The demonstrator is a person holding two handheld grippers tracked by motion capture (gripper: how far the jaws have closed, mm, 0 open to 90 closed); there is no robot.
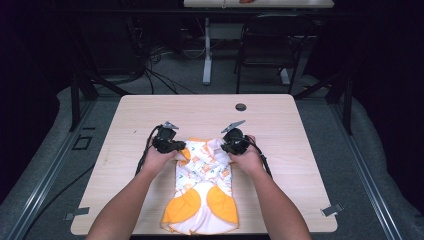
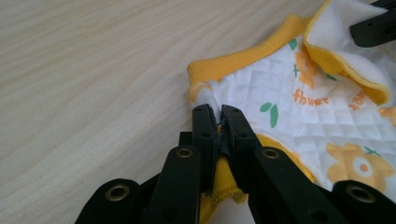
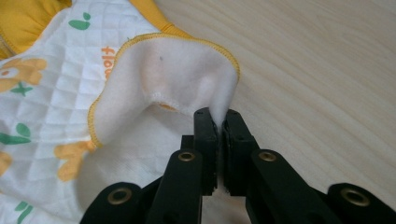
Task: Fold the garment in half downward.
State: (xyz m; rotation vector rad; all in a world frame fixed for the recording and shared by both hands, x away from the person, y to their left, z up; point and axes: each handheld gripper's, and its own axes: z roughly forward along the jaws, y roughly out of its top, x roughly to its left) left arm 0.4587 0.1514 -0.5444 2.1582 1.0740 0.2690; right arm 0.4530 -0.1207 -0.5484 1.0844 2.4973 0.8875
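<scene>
Quilted white-and-yellow fabric, a small garment (image 1: 204, 187) printed with orange flowers and green leaves, lies flat on the pale wooden bench (image 1: 130, 120), at lower centre of the high view.

Left of centre in that view, the left tongs (image 1: 176, 147) meet the garment's upper left corner. In the left gripper view the garment (image 2: 322, 116) fills the right half of the frame; the left tongs (image 2: 219, 114) are closed on its edge just below the yellow ribbed band (image 2: 243, 58), with cloth pinched between the two black jaws.

Right of centre in the high view, the right tongs (image 1: 223, 146) meet the garment's upper right corner. In the right gripper view the right tongs (image 3: 218, 119) are clamped on a turned-up flap (image 3: 187, 70) of the garment (image 3: 42, 107), exposing its white fleecy lining and yellow stitched hem at centre frame. Bare bench (image 3: 327, 70) occupies the right side.
</scene>
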